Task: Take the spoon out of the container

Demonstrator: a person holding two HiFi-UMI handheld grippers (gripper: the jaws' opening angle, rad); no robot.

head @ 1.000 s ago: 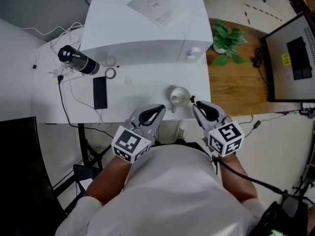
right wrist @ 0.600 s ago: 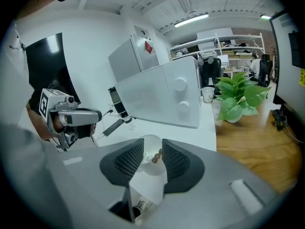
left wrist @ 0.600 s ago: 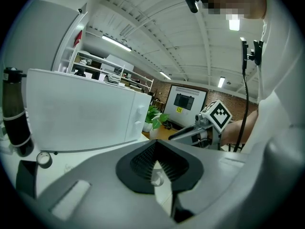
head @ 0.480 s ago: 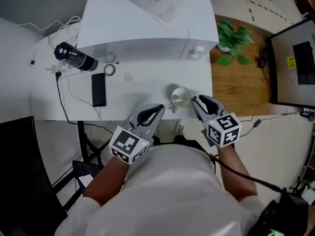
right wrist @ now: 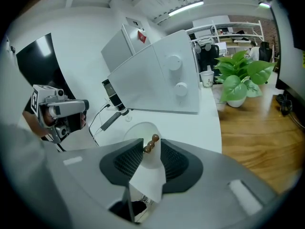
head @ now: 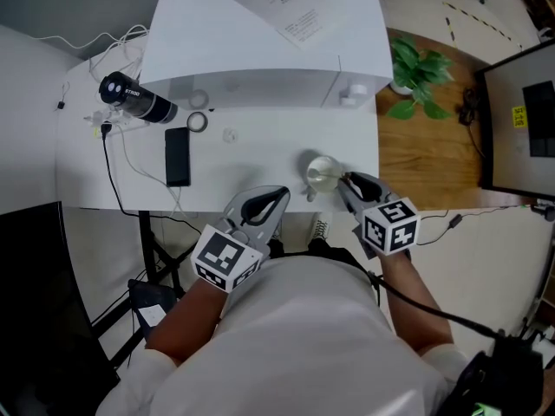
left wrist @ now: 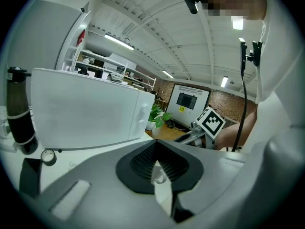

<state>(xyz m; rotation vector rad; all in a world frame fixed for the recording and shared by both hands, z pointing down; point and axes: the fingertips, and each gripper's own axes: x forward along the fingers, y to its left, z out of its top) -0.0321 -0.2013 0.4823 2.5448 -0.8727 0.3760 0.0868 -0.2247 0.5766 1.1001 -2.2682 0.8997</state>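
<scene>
A small clear container [head: 319, 172] stands near the table's front edge, and it shows as a pale round cup [right wrist: 138, 129] in the right gripper view. A spoon with a brown beaded handle [right wrist: 151, 143] leans out of it toward me [head: 339, 177]. My right gripper [head: 346, 181] [right wrist: 151, 150] has just been opening and is now open. The handle's end stands between its pads, close to the left one, with no squeeze on it. My left gripper [head: 275, 197] [left wrist: 156, 163] hovers left of the container, shut and empty.
A large white box [head: 260, 50] with a paper sheet [head: 286, 11] on top fills the back of the table [head: 251, 150]. A black phone [head: 177, 159], a black cylinder [head: 137, 102], a tape ring [head: 198, 124] and cables lie to the left. A potted plant [head: 416, 76] sits to the right.
My right gripper has sunk a little and drawn closer to the container, so the spoon's handle end now lies between its jaws. The left gripper has stayed put.
</scene>
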